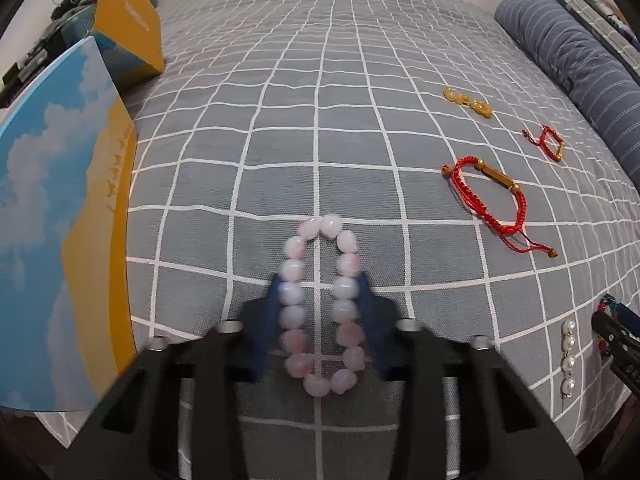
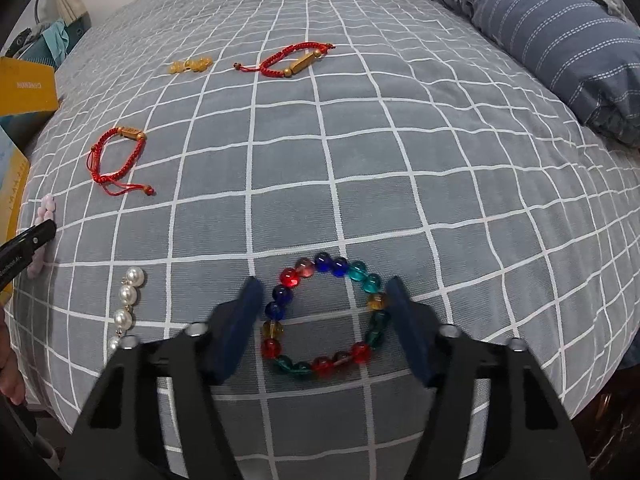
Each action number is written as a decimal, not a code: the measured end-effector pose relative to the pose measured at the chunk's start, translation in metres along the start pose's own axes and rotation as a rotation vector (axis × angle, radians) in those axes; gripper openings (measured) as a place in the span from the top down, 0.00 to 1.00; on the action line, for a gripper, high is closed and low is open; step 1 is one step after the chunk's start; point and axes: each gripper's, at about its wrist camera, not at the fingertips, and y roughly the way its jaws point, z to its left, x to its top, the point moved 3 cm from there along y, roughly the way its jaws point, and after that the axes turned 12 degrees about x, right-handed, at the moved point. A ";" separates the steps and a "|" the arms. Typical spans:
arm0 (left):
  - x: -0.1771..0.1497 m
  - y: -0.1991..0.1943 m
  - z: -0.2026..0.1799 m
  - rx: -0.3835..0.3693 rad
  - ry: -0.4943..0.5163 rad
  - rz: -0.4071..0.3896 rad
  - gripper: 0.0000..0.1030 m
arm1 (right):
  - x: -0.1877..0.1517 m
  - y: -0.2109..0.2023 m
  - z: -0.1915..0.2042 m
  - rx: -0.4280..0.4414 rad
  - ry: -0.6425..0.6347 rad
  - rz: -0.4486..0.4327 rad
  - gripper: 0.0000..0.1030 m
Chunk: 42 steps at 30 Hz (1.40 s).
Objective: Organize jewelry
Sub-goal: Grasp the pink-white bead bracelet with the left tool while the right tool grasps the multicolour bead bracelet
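A: Where does the left gripper [image 1: 320, 284] stand?

B: Its blue fingers [image 1: 269, 312] are spread, one on each side of the pink bead bracelet [image 1: 320, 304], which lies on the grey checked bedspread [image 1: 320, 120]. Whether the pads touch the beads cannot be told; the picture is blurred there.

A: And the right gripper [image 2: 323, 292]?

B: Also spread wide, flanking the multicoloured glass bead bracelet [image 2: 326, 316] on the near part of the bed. The beads look close to both pads.

A: What else lies about?

B: A pearl strand [image 2: 126, 308] just left of the right gripper. Farther off, a red cord bracelet [image 2: 116, 160] on the left, a second red cord bracelet [image 2: 294, 60] beyond it, and an amber bead piece [image 2: 190, 66] near that. A striped blue pillow [image 2: 540, 32] sits far right, and a sky-printed box [image 1: 60, 220] stands at the left edge.
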 end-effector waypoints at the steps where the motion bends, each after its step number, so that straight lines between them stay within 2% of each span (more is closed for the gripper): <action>1: 0.000 0.000 0.001 -0.001 -0.001 0.001 0.79 | 0.000 0.000 0.001 0.007 0.004 0.004 0.54; 3: 0.000 -0.001 0.003 -0.010 -0.011 0.002 0.79 | 0.000 0.000 0.002 0.001 0.006 0.005 0.75; 5: 0.000 -0.002 0.005 -0.019 -0.019 0.001 0.79 | 0.000 -0.001 0.001 -0.006 0.011 0.002 0.82; 20: -0.001 -0.025 0.014 -0.049 -0.015 -0.033 0.79 | 0.004 -0.029 0.005 -0.005 0.004 -0.101 0.83; 31: 0.000 -0.040 0.020 -0.053 -0.025 -0.051 0.79 | 0.002 -0.040 0.011 0.011 -0.003 -0.131 0.83; 33: 0.000 -0.044 0.021 -0.053 -0.025 -0.057 0.79 | 0.003 -0.042 0.012 0.008 -0.003 -0.139 1.00; 42: 0.001 -0.055 0.021 -0.059 -0.019 -0.075 0.79 | 0.008 -0.043 0.013 0.009 -0.008 -0.145 1.00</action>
